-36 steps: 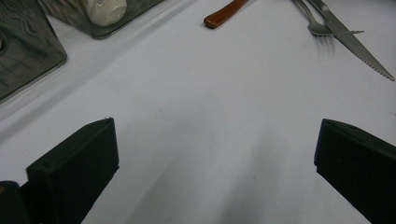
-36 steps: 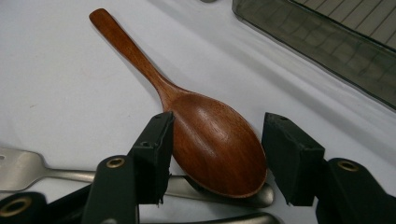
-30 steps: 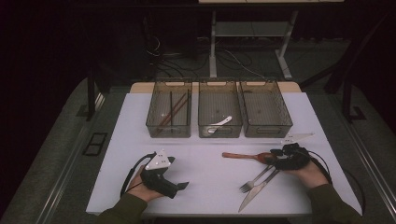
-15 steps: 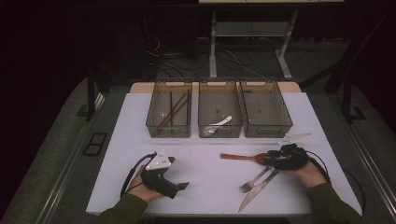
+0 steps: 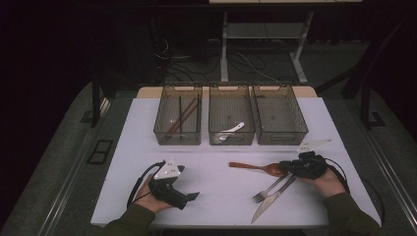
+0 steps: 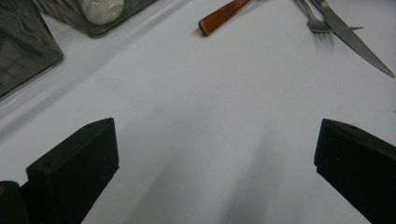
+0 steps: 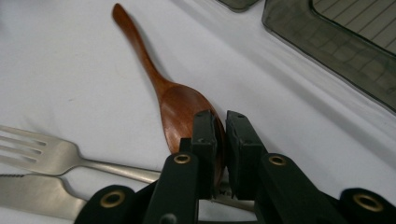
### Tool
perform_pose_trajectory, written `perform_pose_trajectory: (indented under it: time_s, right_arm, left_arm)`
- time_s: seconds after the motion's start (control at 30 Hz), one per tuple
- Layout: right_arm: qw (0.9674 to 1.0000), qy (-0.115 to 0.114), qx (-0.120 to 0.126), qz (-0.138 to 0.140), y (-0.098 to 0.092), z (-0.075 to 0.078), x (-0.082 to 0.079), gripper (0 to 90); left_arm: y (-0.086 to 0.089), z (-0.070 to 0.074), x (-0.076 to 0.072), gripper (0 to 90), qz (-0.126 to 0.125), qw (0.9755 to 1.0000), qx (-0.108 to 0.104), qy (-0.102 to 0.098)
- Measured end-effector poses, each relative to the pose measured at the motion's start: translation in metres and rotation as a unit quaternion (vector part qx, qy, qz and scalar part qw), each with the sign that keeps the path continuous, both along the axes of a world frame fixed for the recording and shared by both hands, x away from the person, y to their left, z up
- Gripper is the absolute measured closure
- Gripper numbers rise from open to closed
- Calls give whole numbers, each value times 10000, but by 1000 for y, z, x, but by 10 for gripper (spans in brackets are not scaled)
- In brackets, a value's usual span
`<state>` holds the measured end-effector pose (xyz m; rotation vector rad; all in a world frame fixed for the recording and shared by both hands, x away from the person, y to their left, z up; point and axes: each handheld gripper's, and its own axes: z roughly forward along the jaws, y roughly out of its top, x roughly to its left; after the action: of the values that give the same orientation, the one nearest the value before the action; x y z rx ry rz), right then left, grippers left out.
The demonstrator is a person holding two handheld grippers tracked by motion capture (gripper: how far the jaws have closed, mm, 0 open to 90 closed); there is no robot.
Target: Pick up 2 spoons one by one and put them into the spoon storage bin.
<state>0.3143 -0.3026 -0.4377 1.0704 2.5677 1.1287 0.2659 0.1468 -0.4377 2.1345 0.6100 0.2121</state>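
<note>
A brown wooden spoon [image 7: 177, 100] lies on the white table, handle pointing away from my right gripper [image 7: 223, 133]. Its jaws have just been closing and now stand nearly together, pinching the near rim of the spoon's bowl. In the high view the right gripper [image 5: 287, 168] sits at the bowl end of the spoon [image 5: 251, 167], low on the table at the right. My left gripper [image 5: 187, 198] rests at the front left, and the left gripper [image 6: 215, 140] has its jaws wide open over bare table with nothing between them.
A metal fork [image 5: 268, 189] and a serrated knife [image 5: 270, 199] lie beside the spoon, in front of the right hand. Three clear bins stand at the back: the left bin [image 5: 162, 132] holds chopsticks, the middle bin [image 5: 214, 135] a white spoon [image 5: 231, 129], the right bin [image 5: 300, 132] nothing visible.
The right gripper's jaws have drawn together on the spoon's bowl. Both hands stay where they were, and the spoon, fork and knife lie as before.
</note>
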Motion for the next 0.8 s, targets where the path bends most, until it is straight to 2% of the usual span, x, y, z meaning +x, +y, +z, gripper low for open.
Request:
perform_pose_trajectory:
  time_s: [0.1,0.37,0.8]
  right_arm:
    - [9999,-35,72,76,1,2,-1,854]
    - [9997,-188,24,122,6,7,-3,855]
    - [9974,-565,434,-70,-3,27,-6,854]
  left_arm:
    - [0,0,0,0,-2,10000,-5,-3]
    - [0,0,0,0,-8,10000,-23,0]
    - [1,0,1,0,-11,10000,-37,-2]
